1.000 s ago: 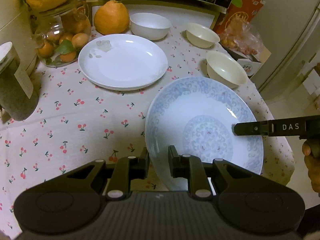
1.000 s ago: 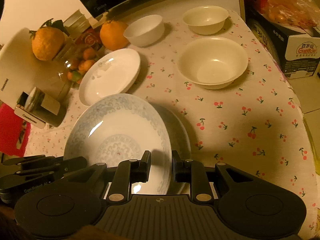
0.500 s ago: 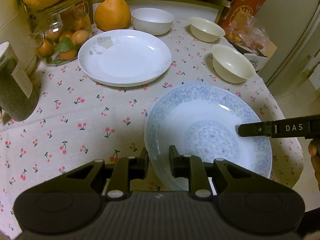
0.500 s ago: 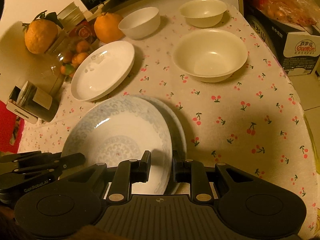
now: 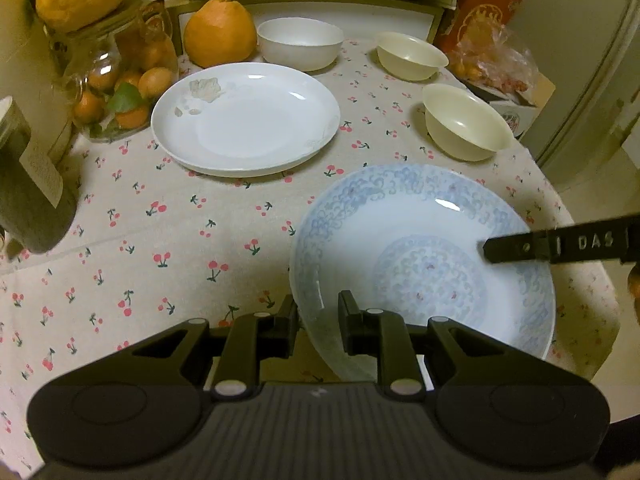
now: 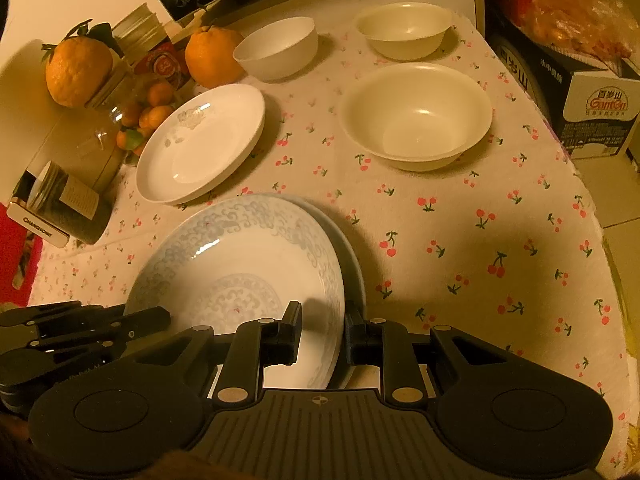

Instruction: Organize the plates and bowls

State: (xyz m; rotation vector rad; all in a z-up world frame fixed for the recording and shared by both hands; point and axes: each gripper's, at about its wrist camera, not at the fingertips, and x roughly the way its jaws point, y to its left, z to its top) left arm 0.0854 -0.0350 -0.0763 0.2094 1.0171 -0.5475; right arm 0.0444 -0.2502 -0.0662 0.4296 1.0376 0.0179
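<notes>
Blue-patterned plate [image 5: 424, 264] pinched at opposite rims by left fingers [image 5: 294, 316] and right fingers [image 6: 294, 320]; we lower level onto under plate [image 6: 354, 256].

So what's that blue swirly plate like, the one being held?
The blue-patterned plate looks like glazed white ceramic, with pale blue swirls around its wide rim and a swirly circle in the middle. It is empty and shiny. The left hand-held gripper and right hand-held gripper each pinch its rim. It sits tilted over a second plate on the cherry-print tablecloth.
</notes>
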